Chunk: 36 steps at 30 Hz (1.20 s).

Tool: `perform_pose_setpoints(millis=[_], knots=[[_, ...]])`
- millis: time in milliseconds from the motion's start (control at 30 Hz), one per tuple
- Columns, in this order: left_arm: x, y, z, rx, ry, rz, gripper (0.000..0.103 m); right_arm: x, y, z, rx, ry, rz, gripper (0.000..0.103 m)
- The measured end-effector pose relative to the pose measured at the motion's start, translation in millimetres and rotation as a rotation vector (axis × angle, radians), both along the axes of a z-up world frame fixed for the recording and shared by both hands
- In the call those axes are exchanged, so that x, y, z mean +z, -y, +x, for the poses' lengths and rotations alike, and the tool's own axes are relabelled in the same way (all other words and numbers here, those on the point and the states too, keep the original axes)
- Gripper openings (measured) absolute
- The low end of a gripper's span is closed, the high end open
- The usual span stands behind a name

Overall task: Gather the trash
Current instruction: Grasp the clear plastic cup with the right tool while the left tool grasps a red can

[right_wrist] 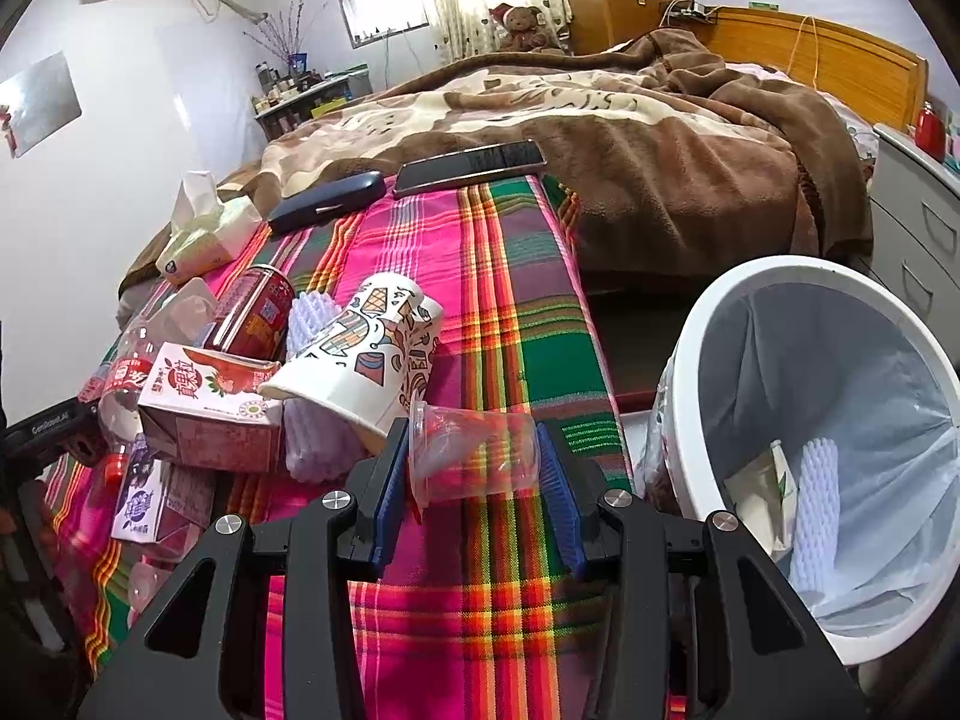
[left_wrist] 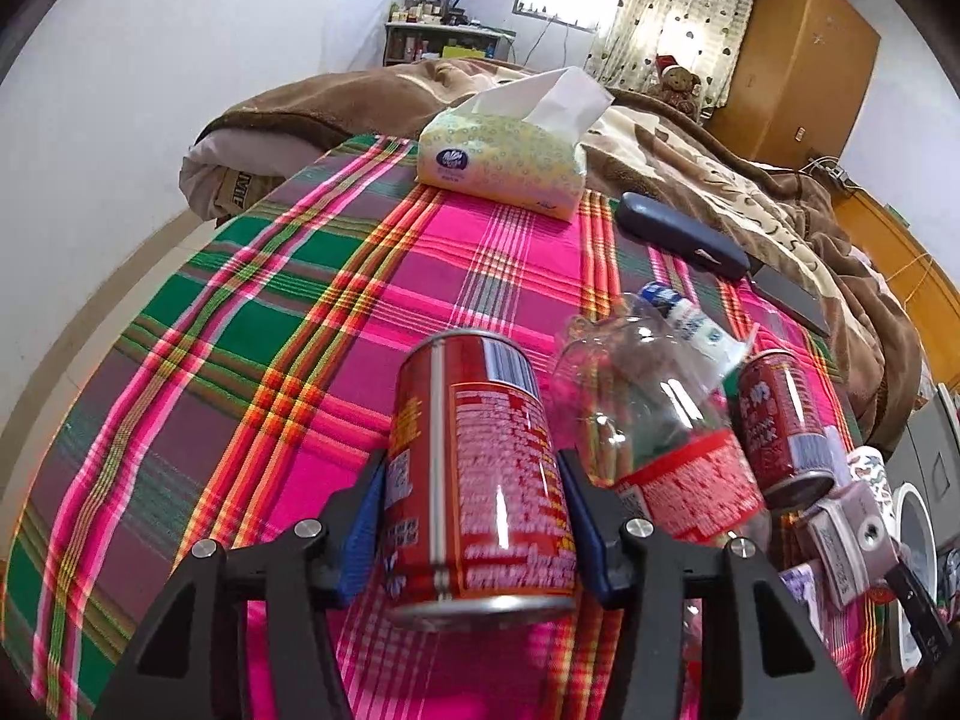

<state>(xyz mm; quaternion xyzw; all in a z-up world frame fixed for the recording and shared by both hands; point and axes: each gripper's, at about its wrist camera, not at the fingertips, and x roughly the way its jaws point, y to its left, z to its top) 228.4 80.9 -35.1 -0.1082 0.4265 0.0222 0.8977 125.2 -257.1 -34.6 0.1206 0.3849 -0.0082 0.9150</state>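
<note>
Home bedroom: bed with brown blanket (right_wrist: pixel 630 138), teddy bear (right_wrist: pixel 525 24) (Santa hat), curtained window, wardrobe (left_wrist: pixel 798 54).

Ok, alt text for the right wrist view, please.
The right gripper closes around a clear plastic cup lying on a plaid cloth. A white lined trash bin stands to the right; cartons, a paper cup and a red can lie left.

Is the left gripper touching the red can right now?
Touching. The left wrist view shows the left gripper with both blue pads pressed against the sides of the red can, no gap on either side.
</note>
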Motion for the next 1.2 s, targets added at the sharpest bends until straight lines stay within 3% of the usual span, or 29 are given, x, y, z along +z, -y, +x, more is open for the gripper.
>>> perform_pose_setpoints(millis=[367, 433, 500, 567, 633, 800, 1200], knots=[[-1.5, 2.0, -12.3, -0.018, -0.006, 0.000, 0.053, 2.9, -0.6, -5.1, 0.009, 0.011, 0.005, 0.043], [-0.2, 1.3, -9.1, -0.006, -0.002, 0.017, 0.062, 2.9, -1.4, -4.8, 0.008, 0.011, 0.004, 0.043], [-4.1, -1.2, -2.4, -0.012, -0.026, -0.013, 0.063, 2.9, -0.9, -5.1, 0.010, 0.012, 0.006, 0.043], [-9.0, -2.7, 1.4, -0.007, -0.050, -0.019, 0.063, 3.2, -1.8, -4.8, 0.011, 0.012, 0.004, 0.043], [-9.4, -1.9, -0.5, -0.010, -0.041, -0.010, 0.052, 3.2, -2.2, -5.0, 0.011, 0.012, 0.003, 0.043], [-7.5, 0.0, -5.8, -0.012, -0.034, 0.007, 0.052, 4.4, -2.6, -6.5, 0.017, 0.019, 0.007, 0.043], [35.4, 30.3, -46.3, -0.101, 0.060, 0.027, 0.052, 24.2, 4.2, -20.7, 0.019, 0.086, 0.020, 0.043]])
